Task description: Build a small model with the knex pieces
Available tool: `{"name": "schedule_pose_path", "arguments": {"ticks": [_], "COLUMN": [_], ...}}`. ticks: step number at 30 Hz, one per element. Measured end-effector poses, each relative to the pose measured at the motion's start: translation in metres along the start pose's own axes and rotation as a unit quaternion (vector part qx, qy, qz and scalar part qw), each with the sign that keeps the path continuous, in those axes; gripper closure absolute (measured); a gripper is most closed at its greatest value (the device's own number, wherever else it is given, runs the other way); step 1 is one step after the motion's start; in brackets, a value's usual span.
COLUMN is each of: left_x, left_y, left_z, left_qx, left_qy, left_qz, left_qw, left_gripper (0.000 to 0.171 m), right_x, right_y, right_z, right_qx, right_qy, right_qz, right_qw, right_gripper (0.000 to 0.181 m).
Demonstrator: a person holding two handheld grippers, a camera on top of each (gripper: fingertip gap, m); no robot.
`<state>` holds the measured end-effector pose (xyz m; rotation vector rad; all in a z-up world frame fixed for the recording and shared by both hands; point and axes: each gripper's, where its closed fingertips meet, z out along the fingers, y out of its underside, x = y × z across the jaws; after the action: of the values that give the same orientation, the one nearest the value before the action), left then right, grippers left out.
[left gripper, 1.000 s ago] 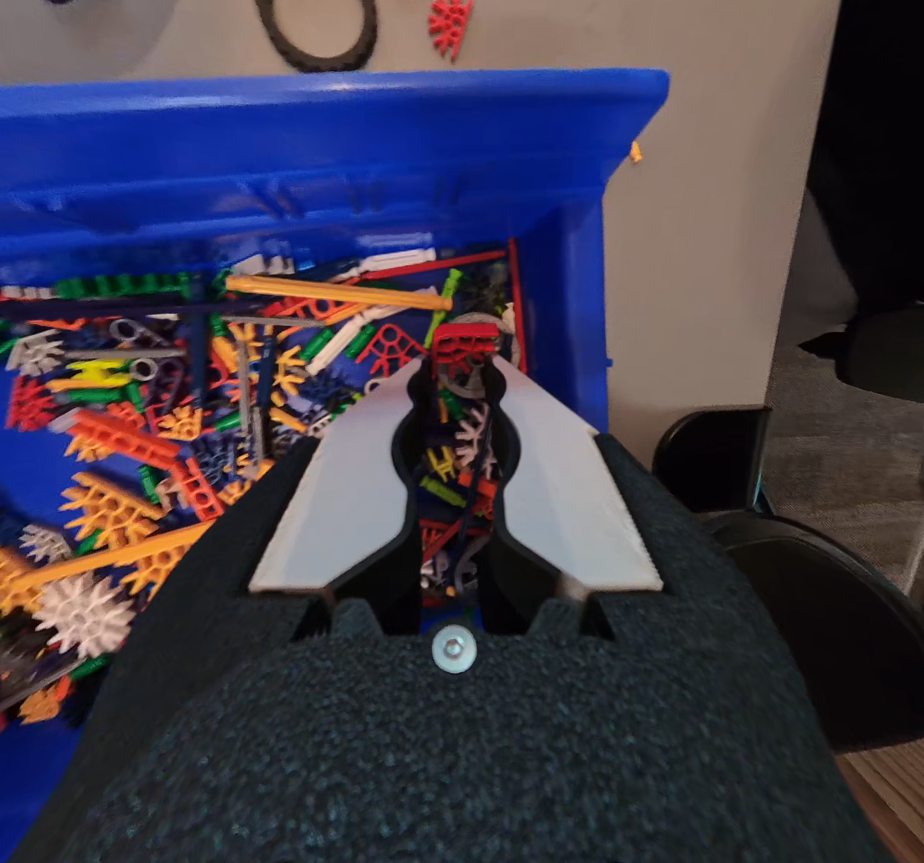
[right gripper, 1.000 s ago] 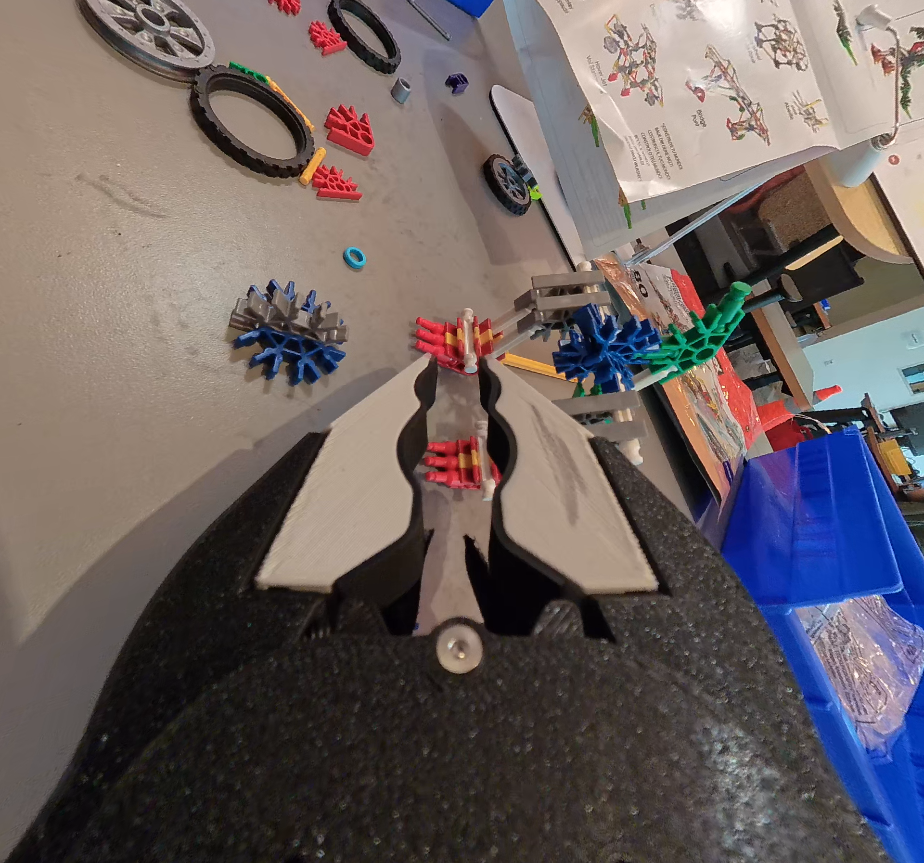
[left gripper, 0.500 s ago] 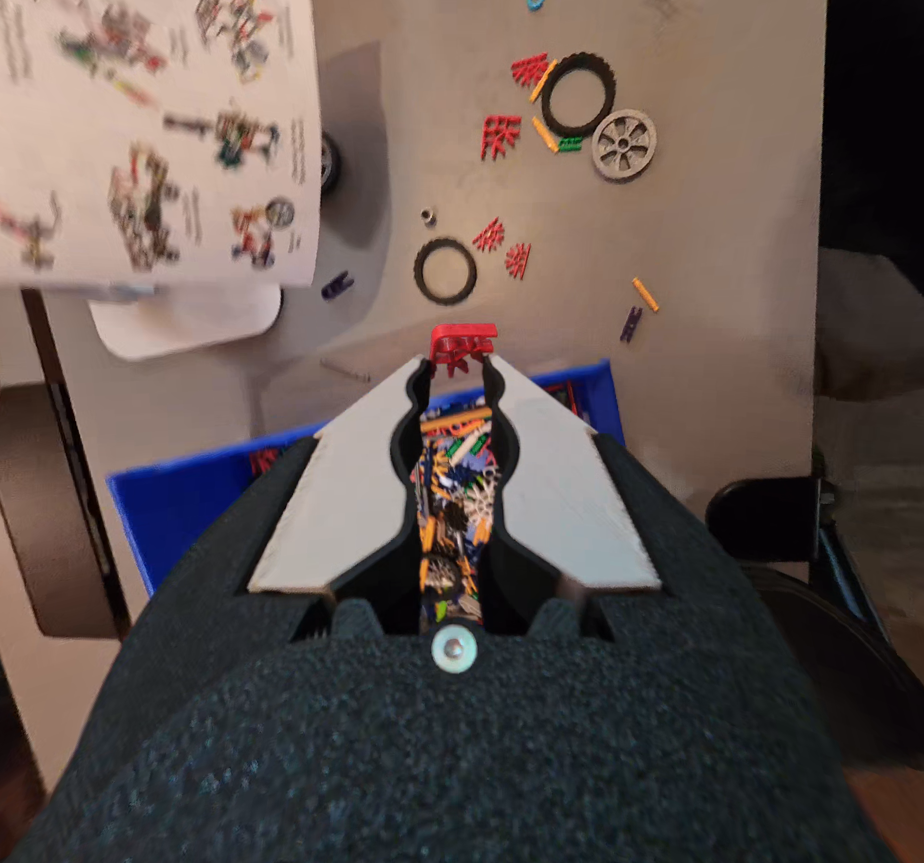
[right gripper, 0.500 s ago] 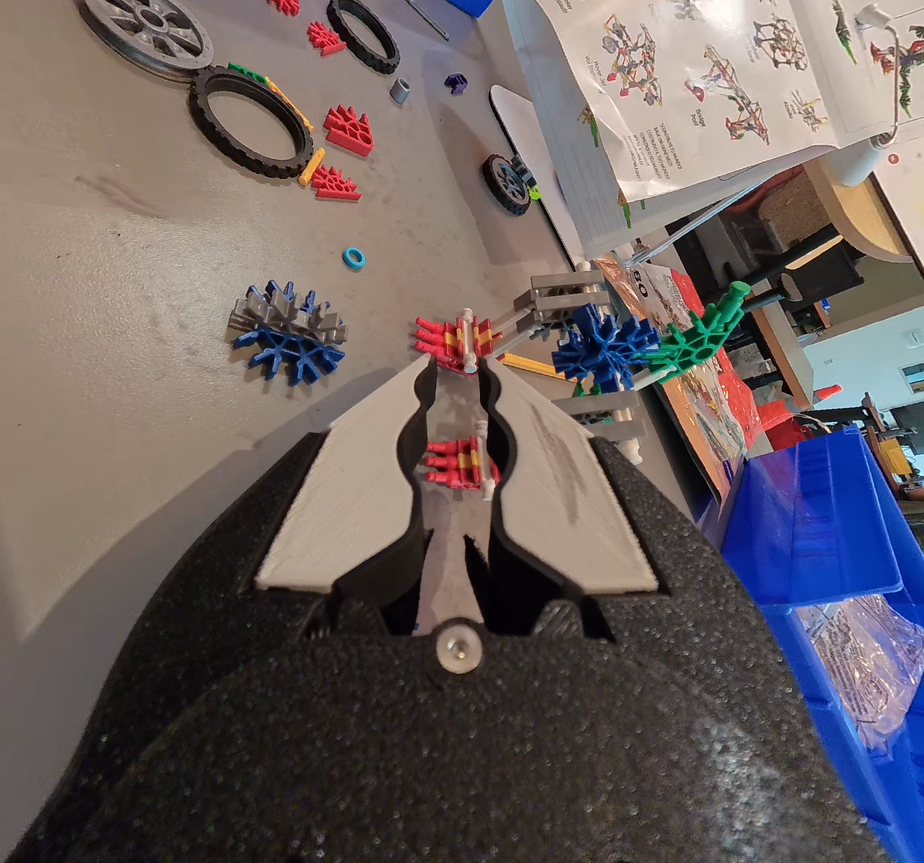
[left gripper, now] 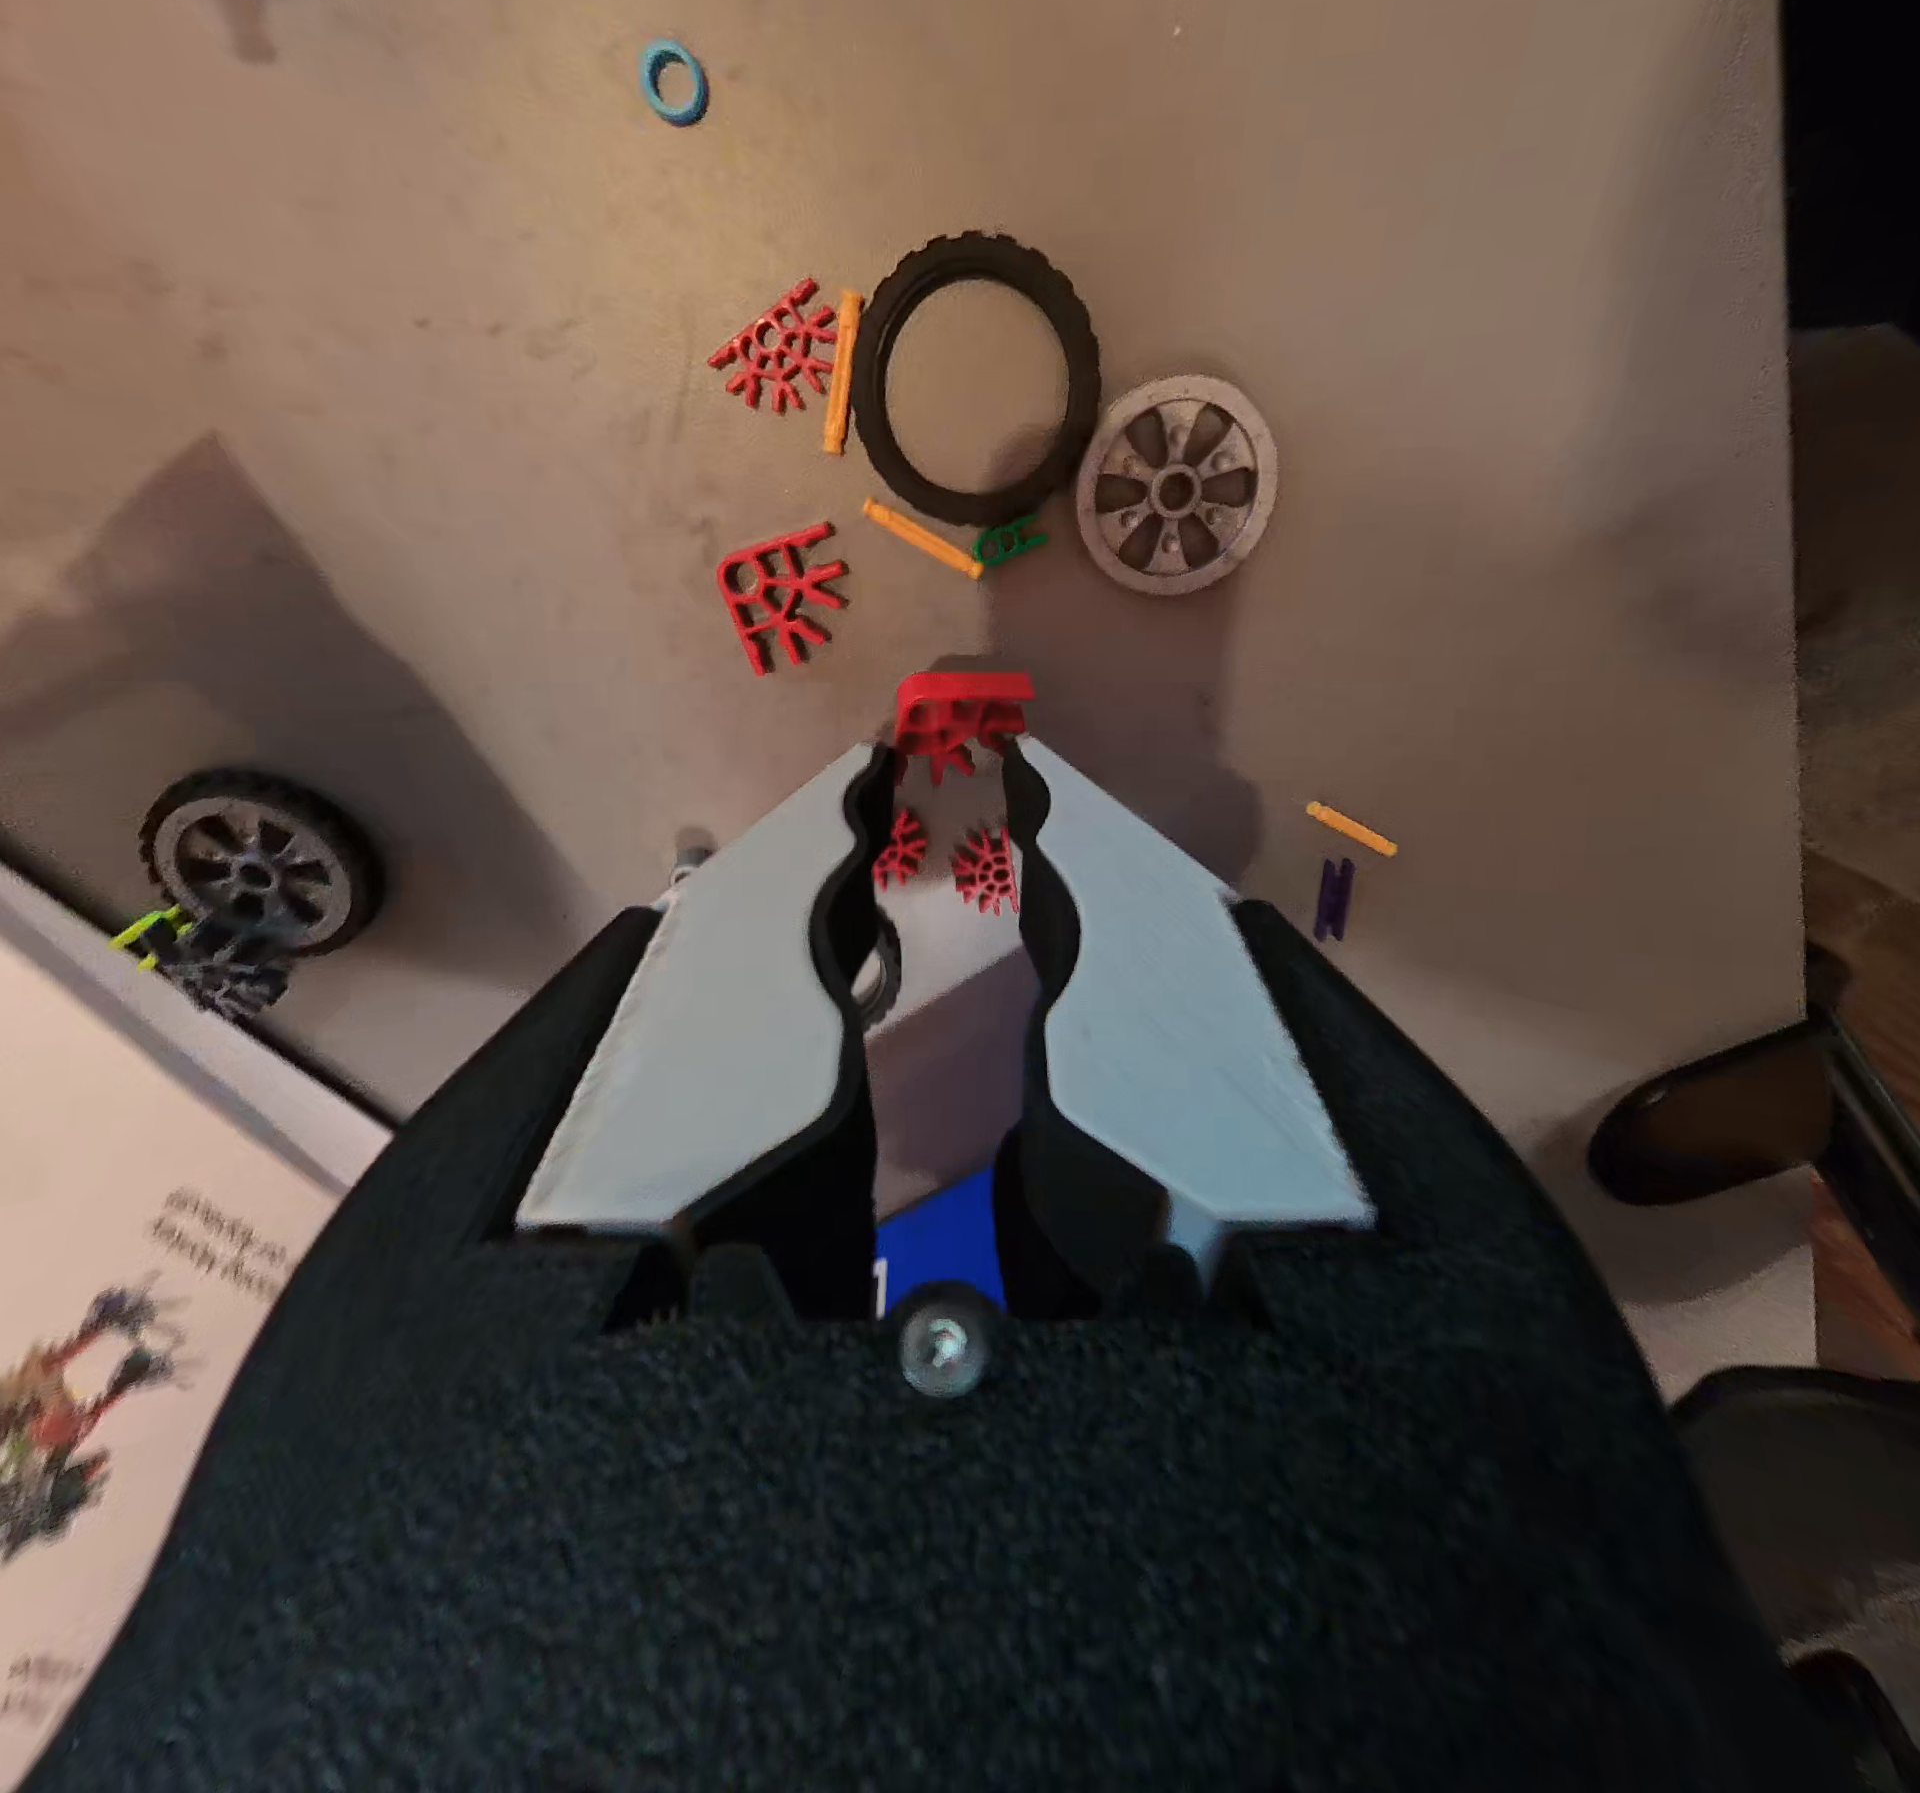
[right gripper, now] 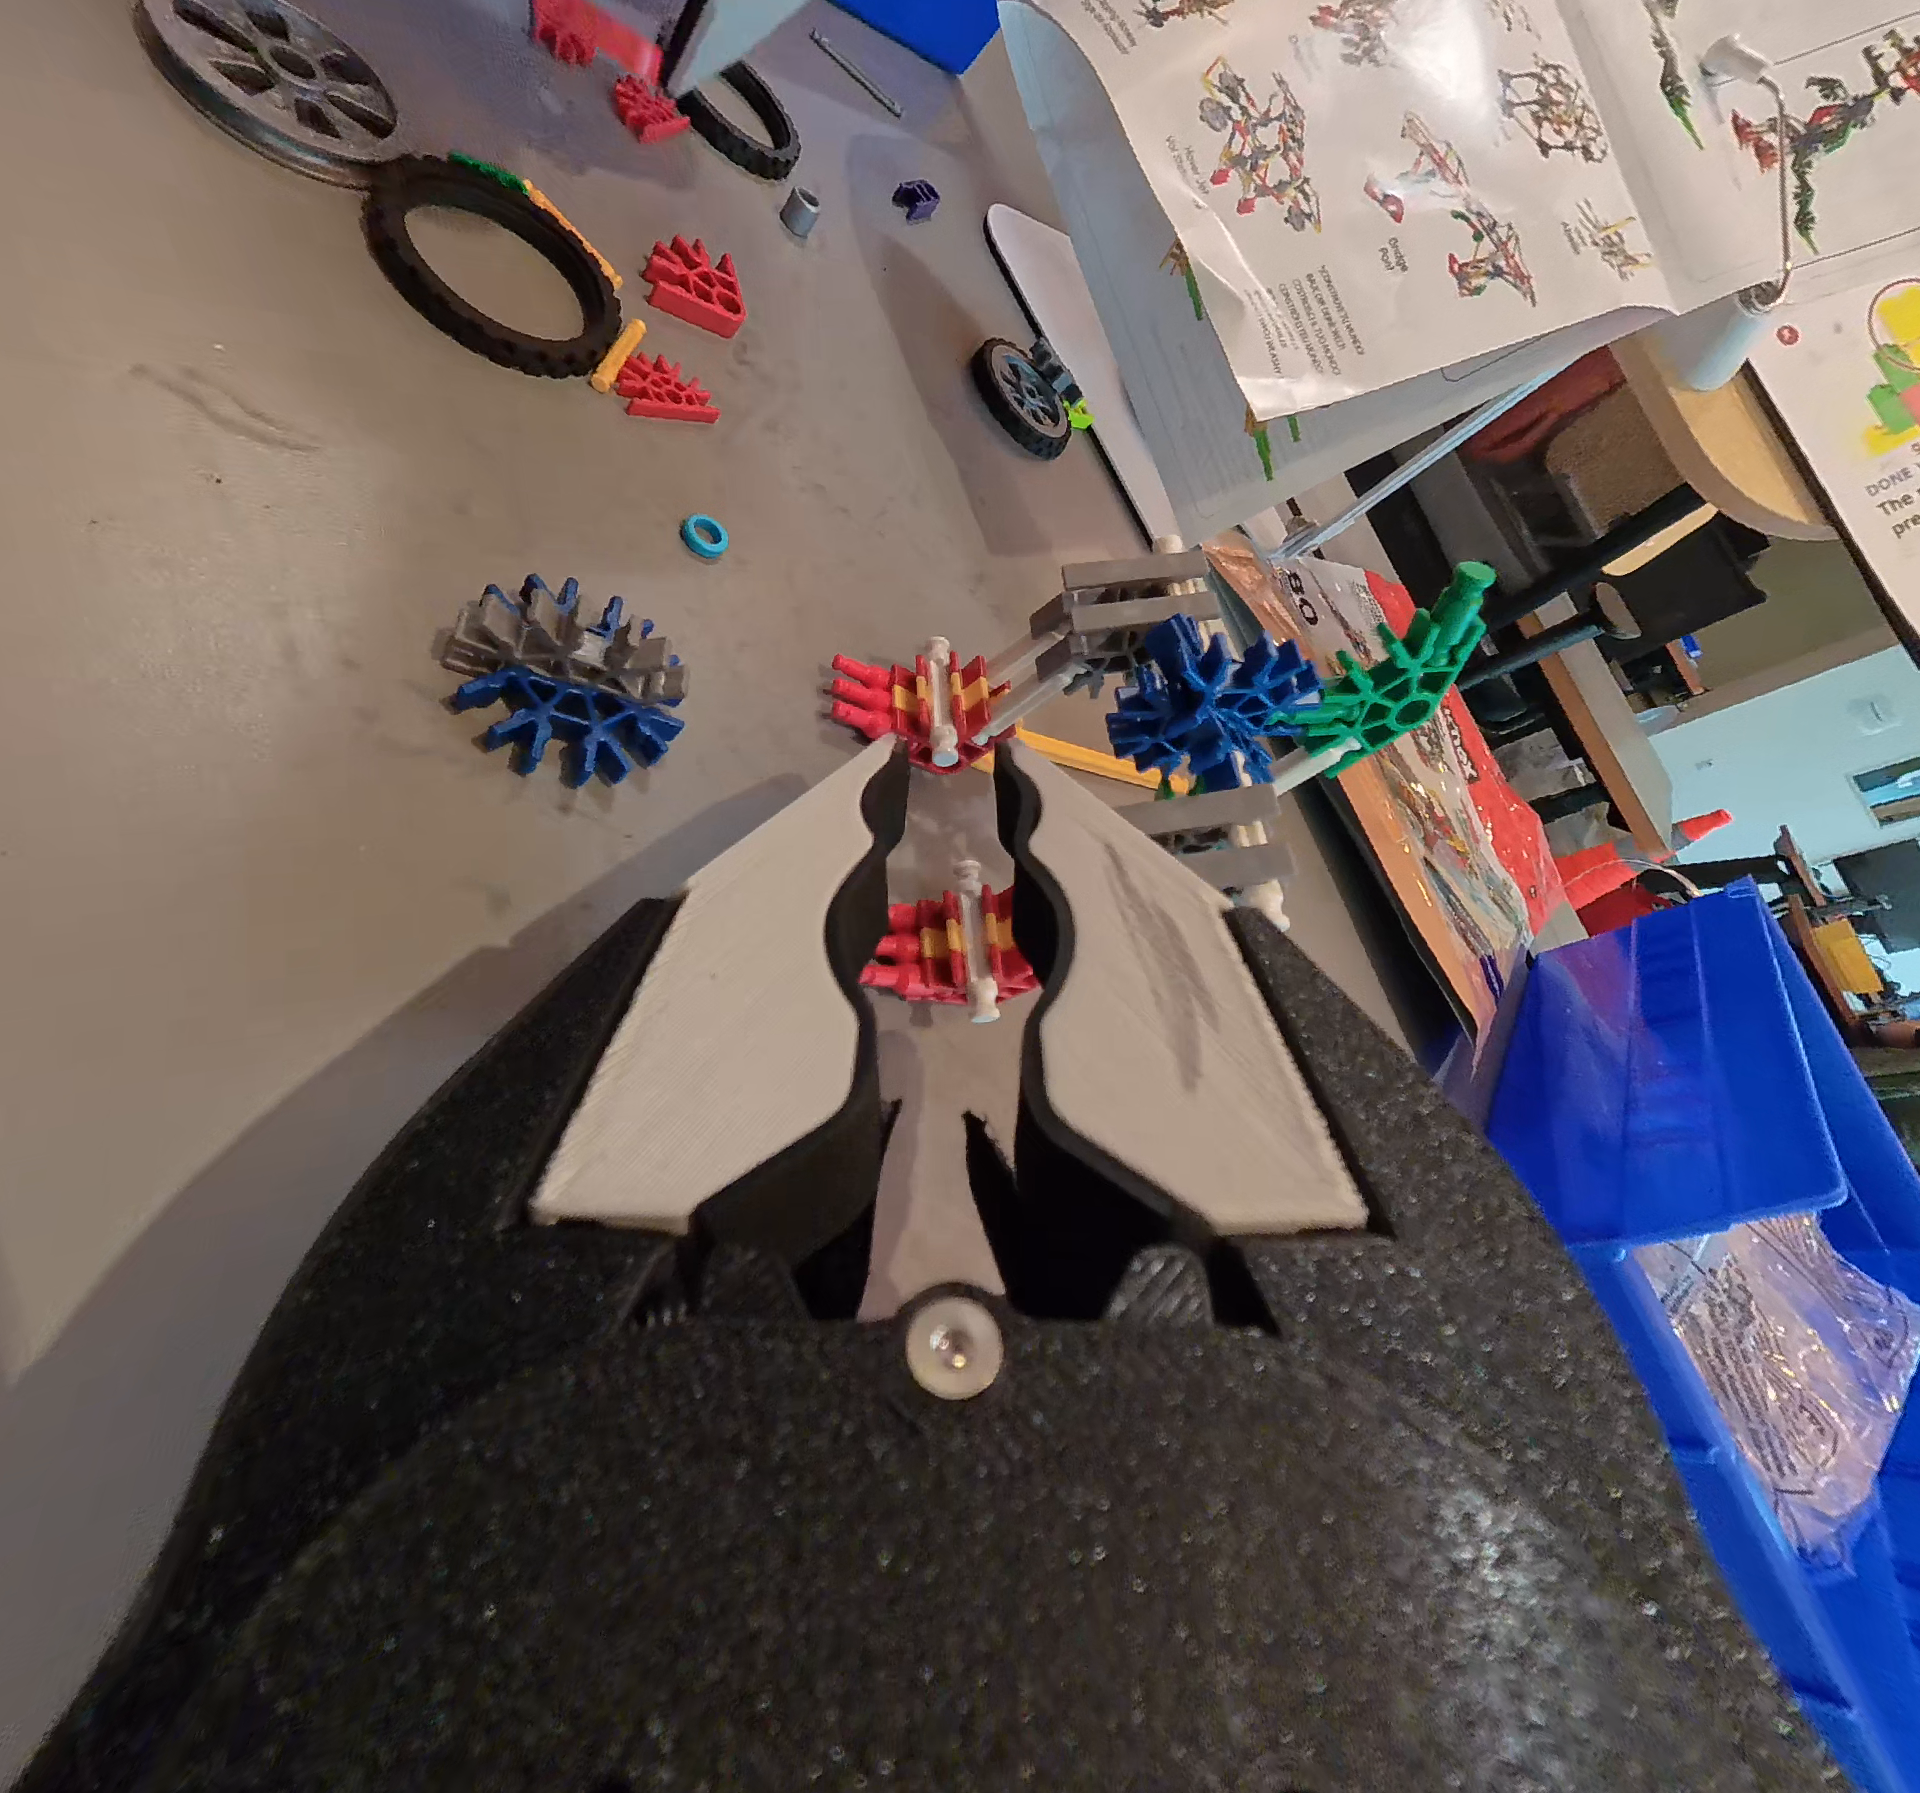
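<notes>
Here the left tool (left gripper: 951, 751) pinches a red connector (left gripper: 961, 709), prongs pointing back.

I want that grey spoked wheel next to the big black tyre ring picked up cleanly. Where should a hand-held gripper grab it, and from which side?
The grey spoked wheel lies flat on the table, so likely best from above, pinching across its rim. Come in on the side away from the black tyre ring, which sits right against it, as does a green connector.

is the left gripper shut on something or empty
Shut on a red connector piece: the left gripper pinches it between its fingertips above the grey table, and the right wrist view shows the same.
</notes>
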<state>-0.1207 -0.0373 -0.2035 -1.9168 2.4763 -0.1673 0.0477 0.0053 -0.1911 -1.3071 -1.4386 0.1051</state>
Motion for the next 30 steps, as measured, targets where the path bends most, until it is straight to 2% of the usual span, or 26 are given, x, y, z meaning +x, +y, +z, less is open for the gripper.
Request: {"name": "schedule_pose_path", "arguments": {"ticks": [4, 8, 12, 14, 17, 20, 22, 24, 30], "left_x": [-0.001, -0.012, -0.027, -0.035, -0.037, -0.027, -0.017, -0.007, 0.015], "left_y": [-0.007, -0.008, 0.008, 0.034, 0.089, 0.157, 0.204, 0.239, 0.283], "left_z": [0.010, 0.008, -0.039, -0.074, -0.122, -0.138, -0.129, -0.110, -0.051], "left_qx": [0.014, 0.032, 0.079, 0.092, 0.104, 0.069, 0.013, -0.026, -0.072], "left_qy": [0.007, -0.026, -0.095, -0.151, -0.220, -0.246, -0.246, -0.227, -0.140], "left_qz": [-0.003, -0.018, -0.070, -0.109, -0.178, -0.247, -0.283, -0.310, -0.341], "left_qw": [1.000, 0.999, 0.990, 0.978, 0.953, 0.935, 0.927, 0.923, 0.927], "left_gripper": [0.150, 0.145, 0.140, 0.140, 0.141, 0.140, 0.138, 0.137, 0.134], "right_x": [0.001, 0.002, 0.001, 0.001, 0.002, 0.001, 0.001, 0.001, 0.001], "right_y": [-0.002, -0.002, -0.003, -0.002, -0.002, -0.001, 0.000, 0.001, 0.004], "right_z": [-0.002, -0.003, -0.003, -0.003, -0.003, -0.001, 0.000, 0.000, 0.002], "right_qx": [0.008, 0.012, 0.013, 0.013, 0.012, 0.005, 0.001, -0.002, -0.013], "right_qy": [-0.001, -0.001, 0.000, -0.001, -0.001, -0.002, -0.001, 0.000, 0.003], "right_qz": [0.006, 0.008, 0.005, 0.007, 0.008, 0.004, 0.003, 0.002, 0.001], "right_qw": [1.000, 1.000, 1.000, 1.000, 1.000, 1.000, 1.000, 1.000, 1.000], "right_gripper": [0.165, 0.165, 0.165, 0.165, 0.165, 0.165, 0.165, 0.165, 0.165]}}
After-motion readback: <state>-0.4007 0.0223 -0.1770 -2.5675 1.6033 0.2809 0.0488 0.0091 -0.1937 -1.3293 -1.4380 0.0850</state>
